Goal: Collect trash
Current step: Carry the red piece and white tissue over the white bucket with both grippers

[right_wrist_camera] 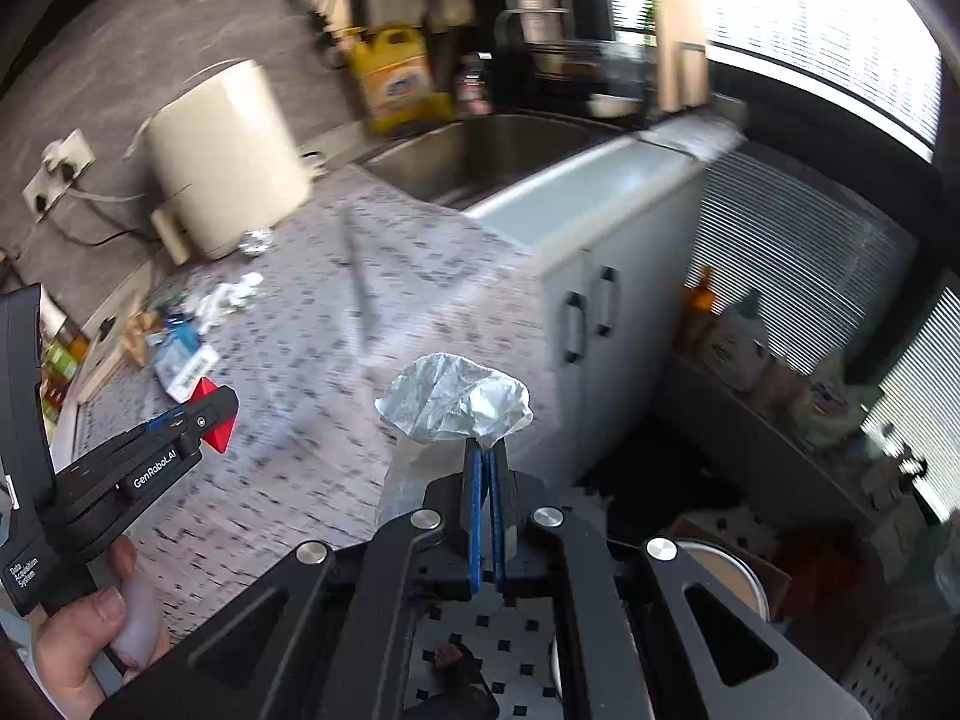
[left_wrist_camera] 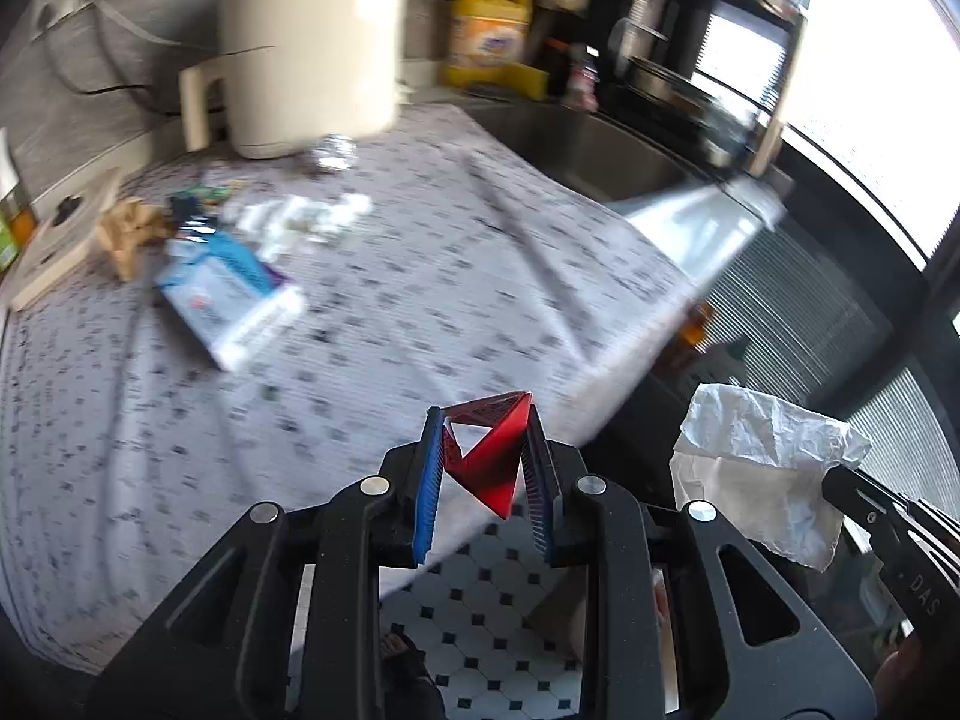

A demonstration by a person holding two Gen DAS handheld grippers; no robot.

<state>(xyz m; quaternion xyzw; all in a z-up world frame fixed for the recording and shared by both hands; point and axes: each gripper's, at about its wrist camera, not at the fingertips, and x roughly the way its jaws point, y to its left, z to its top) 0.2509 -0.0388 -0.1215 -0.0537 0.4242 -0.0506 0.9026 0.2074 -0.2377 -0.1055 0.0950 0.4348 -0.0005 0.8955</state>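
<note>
Speckled grey-and-white worktop (left_wrist_camera: 372, 312) fills the middle of both views, blurred, with a steel sink (right_wrist_camera: 480, 156) set into it toward the upper right and a white cabinet (right_wrist_camera: 606, 276) with dark handles below its edge. At the upper left of the left wrist view stands a cream appliance (left_wrist_camera: 312, 42) with a handle, and a yellow jug (left_wrist_camera: 489, 30) sits behind the sink.

Trash lies on the left side of the worktop: a blue-and-white carton (left_wrist_camera: 231, 294) on its side, crumpled brown paper (left_wrist_camera: 129, 231) just beside it, white wrappers (left_wrist_camera: 306, 219) a little further up, and a small ball of foil (left_wrist_camera: 330, 150) near the foot of the cream appliance.

At lower centre of the left wrist view, the left hand-held gripper (left_wrist_camera: 483, 456) is clamped on a folded red piece of trash (left_wrist_camera: 489, 453), its blue pads pressing both sides (the piece sticks up past the fingertips). At lower centre of the right wrist view, the right hand-held gripper (right_wrist_camera: 487, 468) has its pads together on a thin crumpled clear plastic bag (right_wrist_camera: 456, 399), which billows above the fingertips. A person's hand (right_wrist_camera: 90, 636) shows at the lower left of that view, gripping the left tool's handle. Black-and-white tiled floor (left_wrist_camera: 480, 588) shows below the fingers.
</note>
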